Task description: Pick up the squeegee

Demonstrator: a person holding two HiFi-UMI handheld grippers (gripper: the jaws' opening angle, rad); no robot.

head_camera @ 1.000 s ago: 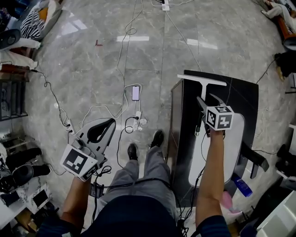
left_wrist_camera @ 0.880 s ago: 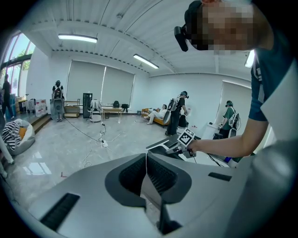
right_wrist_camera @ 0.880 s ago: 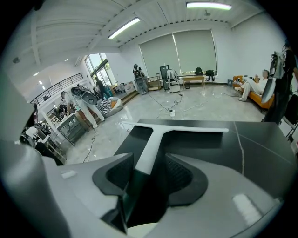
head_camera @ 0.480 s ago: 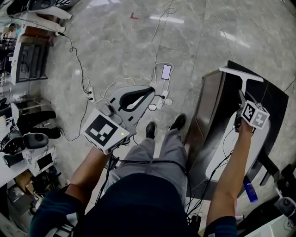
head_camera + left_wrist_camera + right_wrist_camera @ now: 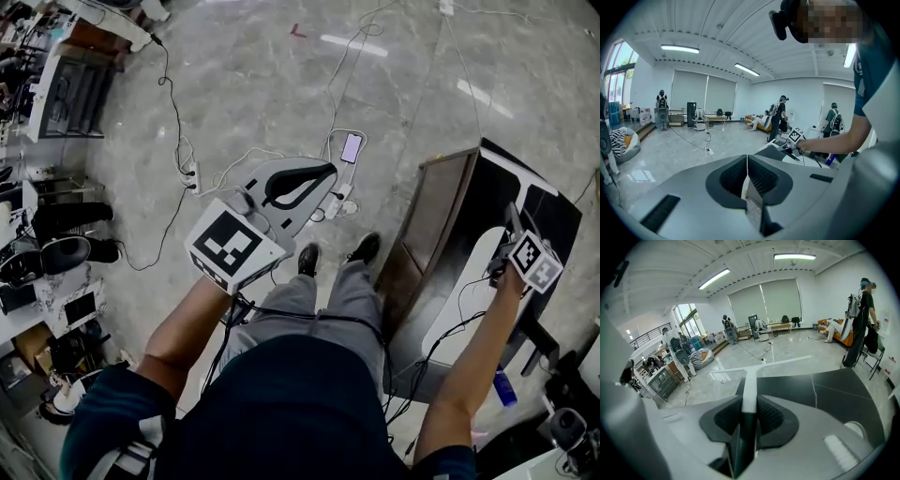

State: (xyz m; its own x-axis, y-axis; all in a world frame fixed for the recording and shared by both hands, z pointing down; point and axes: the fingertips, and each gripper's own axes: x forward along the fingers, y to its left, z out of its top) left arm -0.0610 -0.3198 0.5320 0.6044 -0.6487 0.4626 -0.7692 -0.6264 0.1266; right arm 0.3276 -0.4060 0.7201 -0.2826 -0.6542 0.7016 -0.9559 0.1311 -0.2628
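The squeegee (image 5: 749,380) has a white T-shaped head and a handle that turns from white to black. My right gripper (image 5: 749,401) is shut on that handle, with the pads pressed on both sides. It holds the squeegee above the black table (image 5: 825,390). In the head view the right gripper (image 5: 514,223) is over the table's (image 5: 450,216) far right part, and the squeegee's blade (image 5: 521,171) shows as a white strip beyond it. My left gripper (image 5: 326,171) hangs over the floor, away from the table. Its jaws are shut and hold nothing (image 5: 747,159).
A long white oblong object (image 5: 464,291) lies on the table below the right arm. Cables, a phone (image 5: 352,147) and a power strip (image 5: 192,175) lie on the marble floor. Shelves and equipment (image 5: 56,103) stand at the left. Several people (image 5: 780,117) stand in the room behind.
The right gripper has risen with the squeegee in its jaws, off the table top. The left gripper has come up and forward. The head view has swung to the left.
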